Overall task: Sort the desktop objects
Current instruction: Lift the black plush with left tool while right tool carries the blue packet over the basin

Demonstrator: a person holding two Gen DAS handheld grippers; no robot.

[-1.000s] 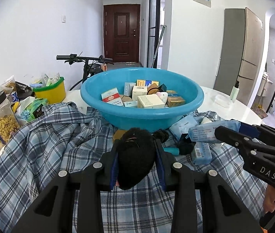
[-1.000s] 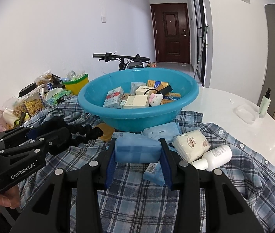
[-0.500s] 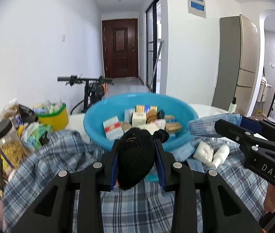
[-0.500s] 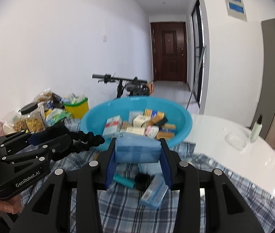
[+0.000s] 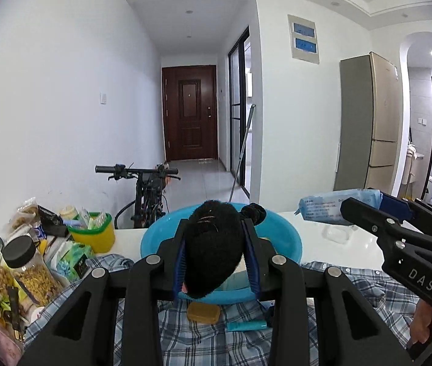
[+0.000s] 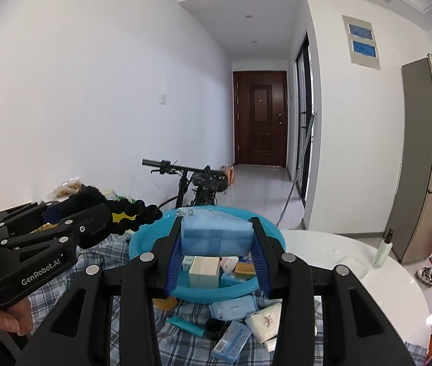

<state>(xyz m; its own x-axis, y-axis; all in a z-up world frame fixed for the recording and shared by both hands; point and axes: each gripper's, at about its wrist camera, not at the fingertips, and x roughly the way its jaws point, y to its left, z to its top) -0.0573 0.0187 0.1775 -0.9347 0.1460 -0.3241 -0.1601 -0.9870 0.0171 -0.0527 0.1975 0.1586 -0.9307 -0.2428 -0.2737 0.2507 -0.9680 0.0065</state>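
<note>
My left gripper (image 5: pixel 216 256) is shut on a black fuzzy hair tie (image 5: pixel 212 247) and holds it up in front of the blue basin (image 5: pixel 286 241). My right gripper (image 6: pixel 217 244) is shut on a pale blue tissue pack (image 6: pixel 217 238) and holds it above the near rim of the basin (image 6: pixel 142 241), which holds several small boxes. In the left wrist view the right gripper (image 5: pixel 337 210) shows at the right with the pack (image 5: pixel 331 209). In the right wrist view the left gripper (image 6: pixel 124 213) shows at the left with the hair tie (image 6: pixel 130 213).
A plaid shirt (image 6: pixel 100 274) covers the white table (image 6: pixel 353 262). On it lie a soap bar (image 5: pixel 203 312), a teal tube (image 6: pixel 185 326), a black cap (image 6: pixel 214 326), a blue packet (image 6: pixel 231 341) and a white pouch (image 6: pixel 264 320). Snack bags, a jar (image 5: pixel 30 268) and a yellow tub (image 5: pixel 94 231) stand left.
Both grippers have risen from the shirt with their objects and tilted up. The basin now sits lower in both views.
</note>
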